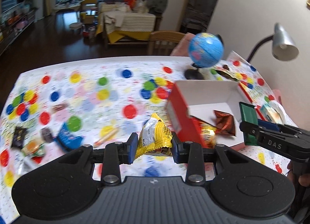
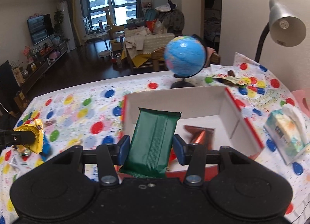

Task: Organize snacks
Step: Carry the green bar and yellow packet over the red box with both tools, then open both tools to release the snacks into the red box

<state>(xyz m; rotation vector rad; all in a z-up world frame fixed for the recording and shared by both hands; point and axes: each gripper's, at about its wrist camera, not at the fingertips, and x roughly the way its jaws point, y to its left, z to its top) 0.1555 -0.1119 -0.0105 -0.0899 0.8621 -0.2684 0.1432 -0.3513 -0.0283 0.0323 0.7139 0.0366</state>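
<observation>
This is a lived-in family home, an open living and dining room. At twelve o'clock, tall curtained windows (image 2: pixel 114 5) look out on apartment towers; at ten o'clock a television (image 2: pixel 40 28) stands over a low cabinet crowded with toys. Nearer, a cloth-draped sofa (image 2: pixel 149 43) heaped with clothes and bags, and at one o'clock a small globe (image 2: pixel 184 58) and desk lamp (image 2: pixel 284 24) stand on a dot-patterned tablecloth (image 2: pixel 81 107).

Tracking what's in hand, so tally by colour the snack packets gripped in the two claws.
Yellow packet, in the left claw: 1
Green packet, in the right claw: 1
Total: 2
</observation>
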